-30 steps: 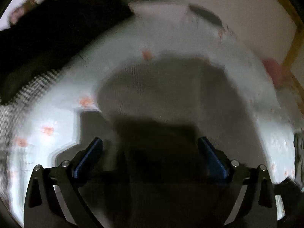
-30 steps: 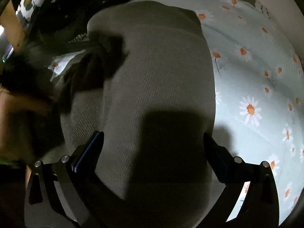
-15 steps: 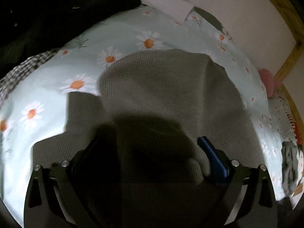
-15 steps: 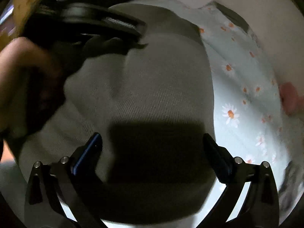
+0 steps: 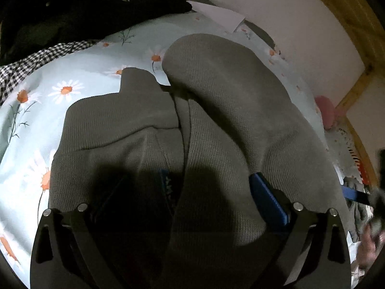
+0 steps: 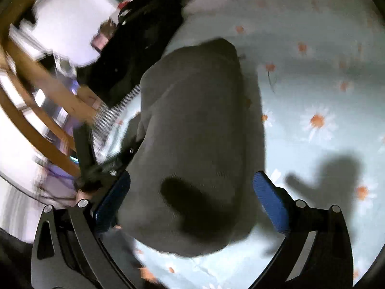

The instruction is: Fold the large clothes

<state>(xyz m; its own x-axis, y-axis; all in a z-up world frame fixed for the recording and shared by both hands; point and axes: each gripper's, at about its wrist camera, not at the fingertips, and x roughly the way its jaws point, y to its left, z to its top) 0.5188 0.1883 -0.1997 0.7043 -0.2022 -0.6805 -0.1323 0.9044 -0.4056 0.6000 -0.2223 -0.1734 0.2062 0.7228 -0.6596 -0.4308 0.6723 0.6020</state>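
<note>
Fingers of both grippers stand wide apart, clamped on nothing — the left gripper (image 5: pixel 187 192) hangs over the grey knit sweater (image 5: pixel 216 125), whose folds fill the gap between its blue pads. The right gripper (image 6: pixel 192 192) straddles the same bunched sweater, which lies on the daisy-print bedsheet (image 6: pixel 324 84) beside a checked cloth (image 5: pixel 36 60) — this view is blurred.

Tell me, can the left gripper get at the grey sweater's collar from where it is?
Probably yes: the left gripper hangs open right over the grey sweater, and the collar lies between its fingers with nothing over it.
</note>
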